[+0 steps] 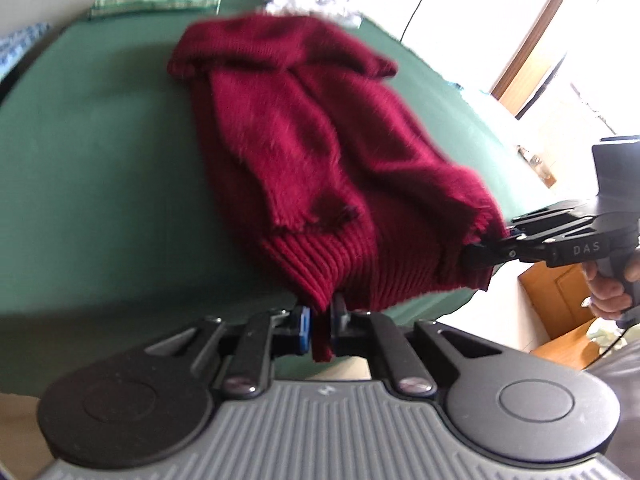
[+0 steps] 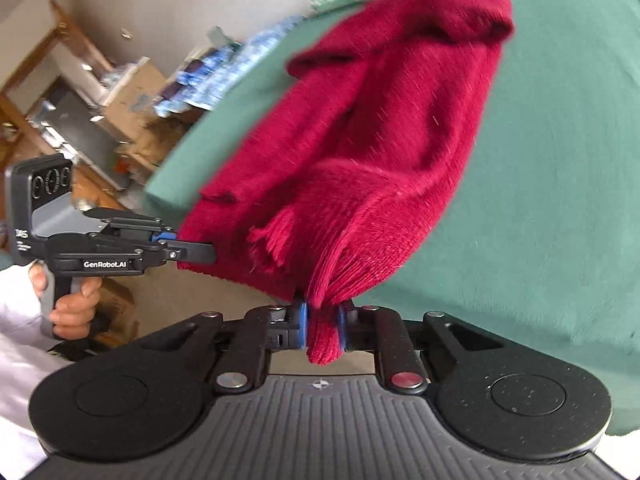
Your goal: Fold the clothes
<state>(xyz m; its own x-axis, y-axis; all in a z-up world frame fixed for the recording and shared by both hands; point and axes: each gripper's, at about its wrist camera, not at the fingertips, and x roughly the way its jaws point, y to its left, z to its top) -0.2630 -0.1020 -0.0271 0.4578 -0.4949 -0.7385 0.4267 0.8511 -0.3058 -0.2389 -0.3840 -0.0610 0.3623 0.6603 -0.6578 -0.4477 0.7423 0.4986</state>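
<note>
While both tongs grip its ribbed hem, the red sweater (image 1: 320,140) hangs over the green worktop (image 1: 100,160).
Left tongs (image 1: 320,326) and right tongs (image 2: 323,326) each clench a near hem corner.

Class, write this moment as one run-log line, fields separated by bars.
task: fold clothes | left gripper: shut on red sweater hem | right gripper: shut on hem | sweater: lifted at hem over green table
</note>
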